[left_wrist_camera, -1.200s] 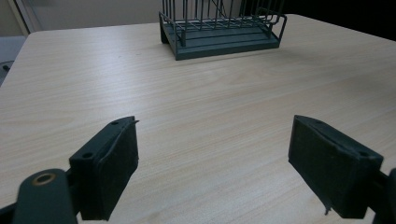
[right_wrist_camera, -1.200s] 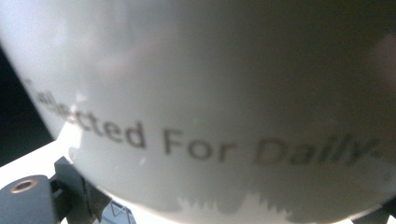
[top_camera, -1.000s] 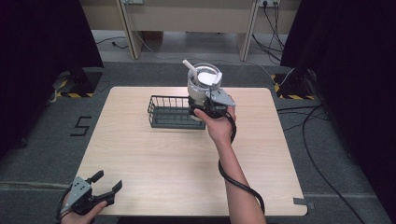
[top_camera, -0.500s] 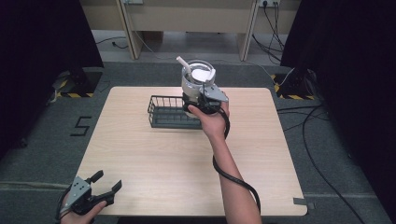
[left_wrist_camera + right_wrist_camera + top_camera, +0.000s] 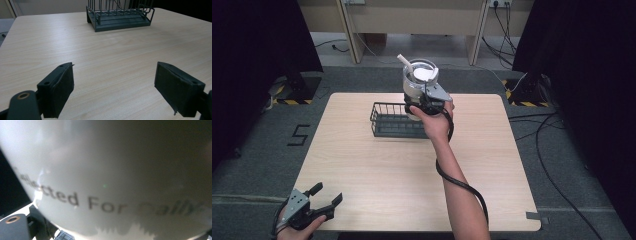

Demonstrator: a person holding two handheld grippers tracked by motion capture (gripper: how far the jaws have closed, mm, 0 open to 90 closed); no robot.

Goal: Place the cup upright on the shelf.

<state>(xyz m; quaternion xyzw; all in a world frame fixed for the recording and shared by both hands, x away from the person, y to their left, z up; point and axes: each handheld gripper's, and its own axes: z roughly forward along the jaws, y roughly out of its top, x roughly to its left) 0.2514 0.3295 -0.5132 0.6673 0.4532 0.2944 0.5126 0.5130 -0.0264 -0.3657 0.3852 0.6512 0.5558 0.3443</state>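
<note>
High view: the right gripper (image 5: 426,102) grips a pale jug (image 5: 418,81), held upright above the wire basket's (image 5: 394,120) right end, shifted left since a second ago; broad bare table (image 5: 377,170) in front.

Left gripper view: left gripper (image 5: 113,85) spread wide, empty.

Right gripper view: jug wall (image 5: 112,170) close, lettering level.

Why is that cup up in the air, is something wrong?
Nothing looks wrong. The right tongs hold the white cup above the wire basket, upright, with nothing spilled. The left tongs are open near the table's front edge.
</note>
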